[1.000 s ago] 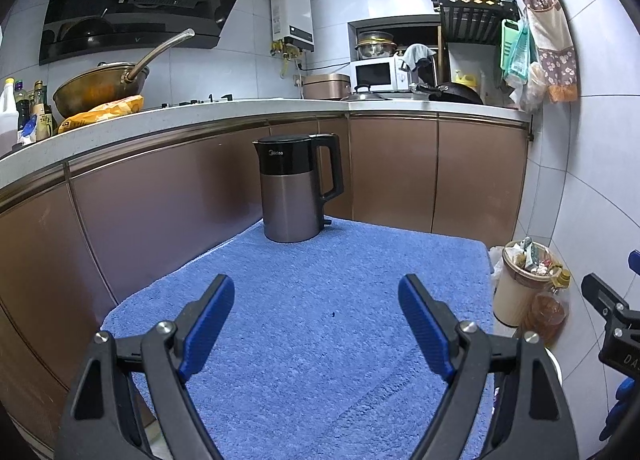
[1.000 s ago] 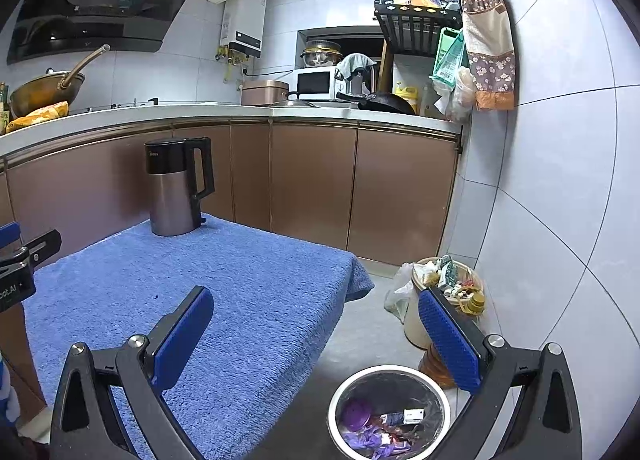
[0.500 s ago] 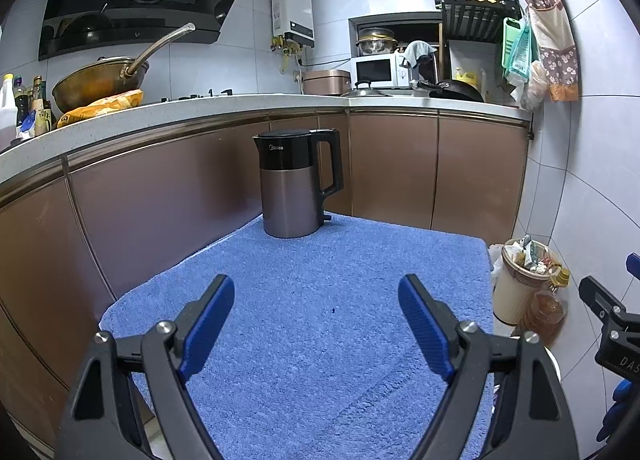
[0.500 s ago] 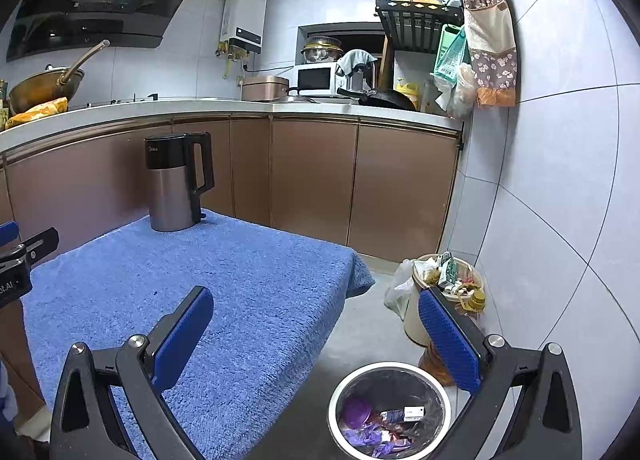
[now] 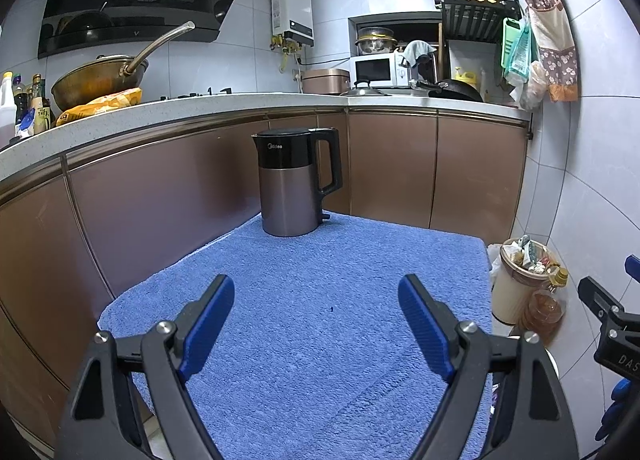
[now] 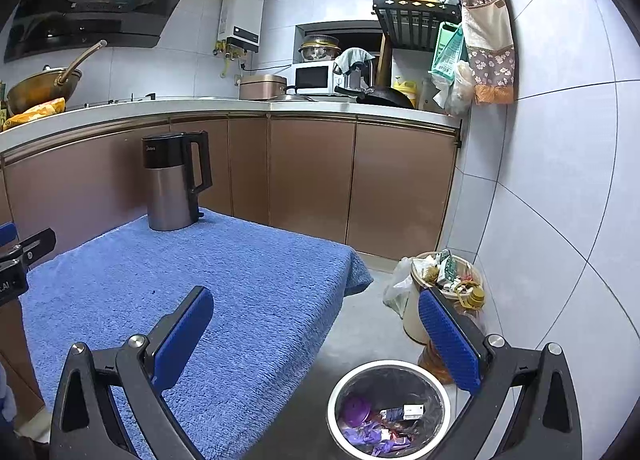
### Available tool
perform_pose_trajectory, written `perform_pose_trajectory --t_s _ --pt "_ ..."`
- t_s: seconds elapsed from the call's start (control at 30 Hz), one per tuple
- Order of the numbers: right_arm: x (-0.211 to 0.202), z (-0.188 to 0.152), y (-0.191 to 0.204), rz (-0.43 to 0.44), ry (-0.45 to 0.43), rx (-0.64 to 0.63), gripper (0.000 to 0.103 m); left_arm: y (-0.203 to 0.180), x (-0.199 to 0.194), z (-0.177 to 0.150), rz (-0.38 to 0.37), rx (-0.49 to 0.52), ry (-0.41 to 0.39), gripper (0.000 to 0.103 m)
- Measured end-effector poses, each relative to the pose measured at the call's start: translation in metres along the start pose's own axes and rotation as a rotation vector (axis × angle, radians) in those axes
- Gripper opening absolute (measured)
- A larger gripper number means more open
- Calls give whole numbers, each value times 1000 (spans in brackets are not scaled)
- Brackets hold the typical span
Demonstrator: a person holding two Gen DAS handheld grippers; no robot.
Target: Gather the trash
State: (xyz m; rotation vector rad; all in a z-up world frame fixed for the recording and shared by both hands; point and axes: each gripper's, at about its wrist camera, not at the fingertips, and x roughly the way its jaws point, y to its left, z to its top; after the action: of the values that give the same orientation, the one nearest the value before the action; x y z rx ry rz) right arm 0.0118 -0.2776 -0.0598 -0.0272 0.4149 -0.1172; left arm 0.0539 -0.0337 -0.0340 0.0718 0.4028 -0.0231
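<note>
A round steel trash bin [image 6: 390,370] stands on the floor right of the table, with purple wrappers and a small box [image 6: 412,410] inside. My right gripper [image 6: 316,310] is open and empty, above the table's right edge and the bin. My left gripper [image 5: 316,298] is open and empty above the blue towel [image 5: 320,320] that covers the table. No loose trash shows on the towel, only a tiny dark speck [image 5: 331,308].
A black and grey electric kettle [image 5: 294,182] stands at the towel's far edge. A full cream bucket of rubbish [image 6: 444,280] and an oil bottle [image 6: 472,302] sit by the tiled wall. Brown cabinets [image 5: 400,168] run along the back and left.
Both views have tilted slightly upward; the kettle and bin sit a little lower in frame. Both grippers stay open and empty.
</note>
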Motion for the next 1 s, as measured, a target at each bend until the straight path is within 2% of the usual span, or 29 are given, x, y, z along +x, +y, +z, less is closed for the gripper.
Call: perform_pose_trajectory --t_s 1.0 --pt "1 0 -2 4 2 1 103 -1 -3 -1 -6 -13 7 84"
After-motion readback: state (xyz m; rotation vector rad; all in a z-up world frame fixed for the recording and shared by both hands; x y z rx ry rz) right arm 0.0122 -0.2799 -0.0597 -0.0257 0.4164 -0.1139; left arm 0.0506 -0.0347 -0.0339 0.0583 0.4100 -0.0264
